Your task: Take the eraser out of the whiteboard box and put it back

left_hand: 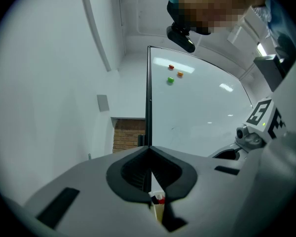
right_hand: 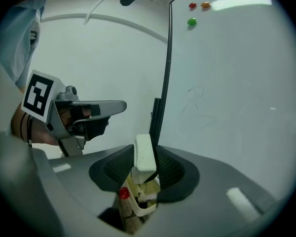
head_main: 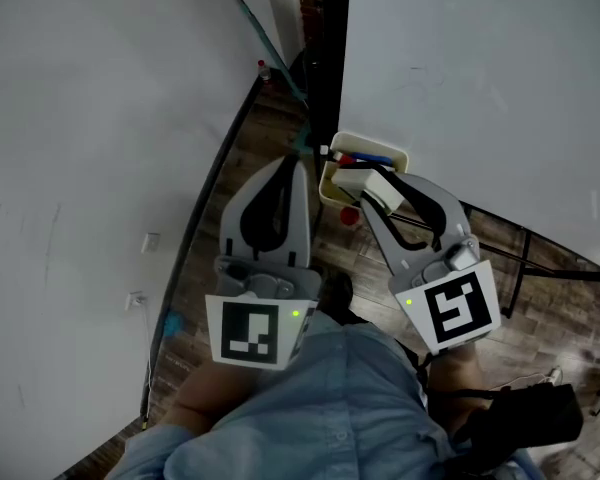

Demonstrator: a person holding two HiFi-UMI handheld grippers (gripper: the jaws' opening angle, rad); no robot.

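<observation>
A cream whiteboard box hangs at the whiteboard's lower edge, with red and blue markers inside. My right gripper is shut on the white eraser just over the box's near rim. In the right gripper view the eraser stands upright between the pads of my right gripper. Below it is the box, beside a red marker cap. My left gripper sits left of the box, shut and holding nothing. Its view shows the left gripper with tips touching and a sliver of the box below.
The whiteboard fills the upper right on a black stand post. Red, orange and green magnets stick high on it. A white wall stands at left over wood flooring. A black bag lies at lower right.
</observation>
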